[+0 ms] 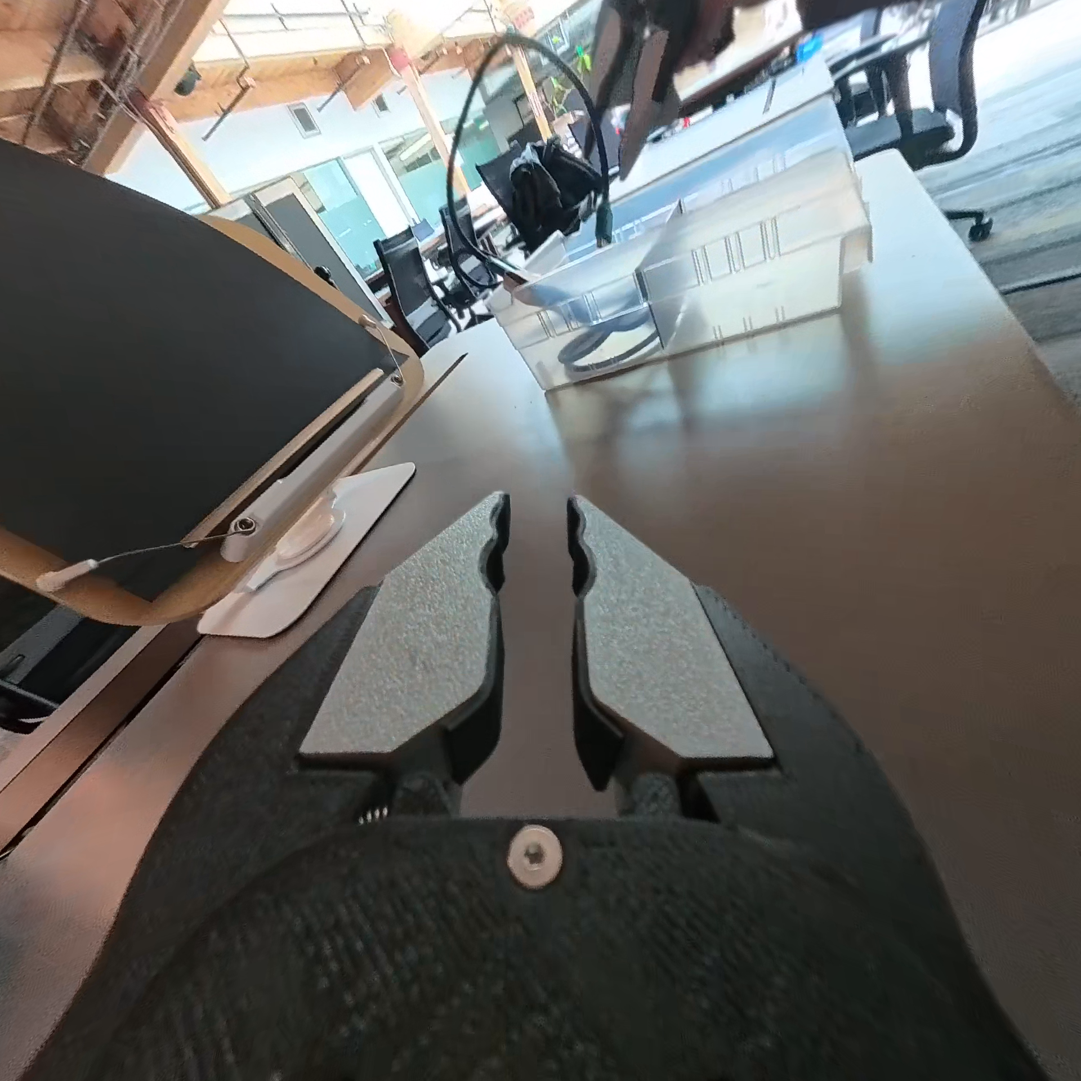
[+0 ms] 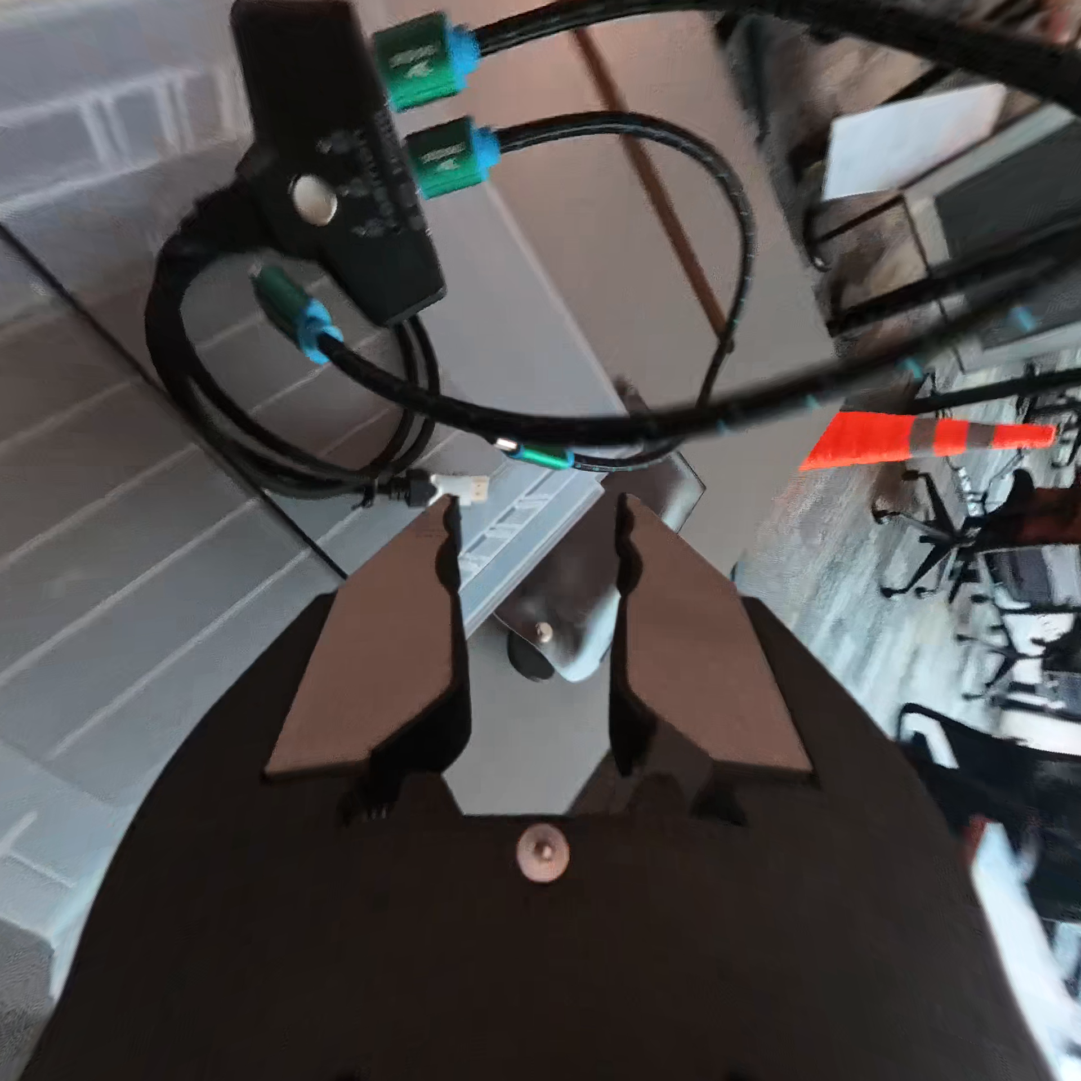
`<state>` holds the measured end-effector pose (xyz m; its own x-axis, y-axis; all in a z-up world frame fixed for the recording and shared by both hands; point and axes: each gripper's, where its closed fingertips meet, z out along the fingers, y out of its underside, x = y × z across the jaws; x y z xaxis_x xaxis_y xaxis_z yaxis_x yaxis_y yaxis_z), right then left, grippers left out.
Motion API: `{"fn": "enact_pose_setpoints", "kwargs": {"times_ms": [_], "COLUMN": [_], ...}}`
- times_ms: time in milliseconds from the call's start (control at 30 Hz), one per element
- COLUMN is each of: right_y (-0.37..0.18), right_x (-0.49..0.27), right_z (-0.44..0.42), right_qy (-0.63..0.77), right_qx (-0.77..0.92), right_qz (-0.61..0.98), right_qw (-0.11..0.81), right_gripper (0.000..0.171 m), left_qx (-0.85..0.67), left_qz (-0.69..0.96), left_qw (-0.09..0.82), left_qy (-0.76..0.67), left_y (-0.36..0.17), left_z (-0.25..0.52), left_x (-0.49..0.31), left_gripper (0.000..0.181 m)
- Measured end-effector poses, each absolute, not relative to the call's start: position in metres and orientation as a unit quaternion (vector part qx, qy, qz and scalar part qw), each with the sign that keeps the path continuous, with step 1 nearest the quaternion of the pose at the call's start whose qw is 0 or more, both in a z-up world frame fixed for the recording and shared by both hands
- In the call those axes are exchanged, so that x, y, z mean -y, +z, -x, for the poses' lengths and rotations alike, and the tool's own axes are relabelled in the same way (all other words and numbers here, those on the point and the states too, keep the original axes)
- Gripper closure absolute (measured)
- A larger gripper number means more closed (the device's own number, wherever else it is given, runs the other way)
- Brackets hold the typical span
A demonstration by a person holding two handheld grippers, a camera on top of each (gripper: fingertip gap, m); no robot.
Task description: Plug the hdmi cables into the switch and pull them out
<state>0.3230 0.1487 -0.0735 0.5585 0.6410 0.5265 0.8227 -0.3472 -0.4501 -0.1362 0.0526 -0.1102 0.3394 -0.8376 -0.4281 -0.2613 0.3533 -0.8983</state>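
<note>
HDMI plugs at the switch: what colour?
Green plugs with blue collars; clearest in the right wrist view.

Left gripper (image 1: pixel 537 515): black woven-texture body, grey grainy notched fingers, silver screw behind the jaws. Right gripper (image 2: pixel 537 512): same build.

Left wrist cam sat low over the table (image 1: pixel 731 468), facing the clear trays (image 1: pixel 731 275) farther off. Right one looked close at the switch (image 2: pixel 339 175).
</note>
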Motion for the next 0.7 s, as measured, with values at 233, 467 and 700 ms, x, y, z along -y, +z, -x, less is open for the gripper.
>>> {"fn": "enact_pose_setpoints", "kwargs": {"times_ms": [233,467,700], "right_y": [-0.094,-0.076,-0.014], "right_x": [-0.169,-0.187,-0.167], "right_z": [-0.311,-0.326,-0.304], "right_qy": [-0.213,-0.347,-0.418], "right_qx": [0.555,0.545,0.473], "right_qz": [0.761,0.721,0.721], "right_qw": [0.258,0.252,0.285], "right_gripper": [0.135,0.161,0.162], "left_qx": [-0.531,-0.522,-0.526], "left_qz": [0.536,0.540,0.519], "left_qw": [0.622,0.626,0.639], "left_qy": [-0.209,-0.209,-0.214], "left_y": [-0.121,-0.119,-0.108], "left_z": [0.140,0.143,0.140], "left_x": [-0.063,-0.066,-0.056], "left_gripper": [0.164,0.164,0.165]}}
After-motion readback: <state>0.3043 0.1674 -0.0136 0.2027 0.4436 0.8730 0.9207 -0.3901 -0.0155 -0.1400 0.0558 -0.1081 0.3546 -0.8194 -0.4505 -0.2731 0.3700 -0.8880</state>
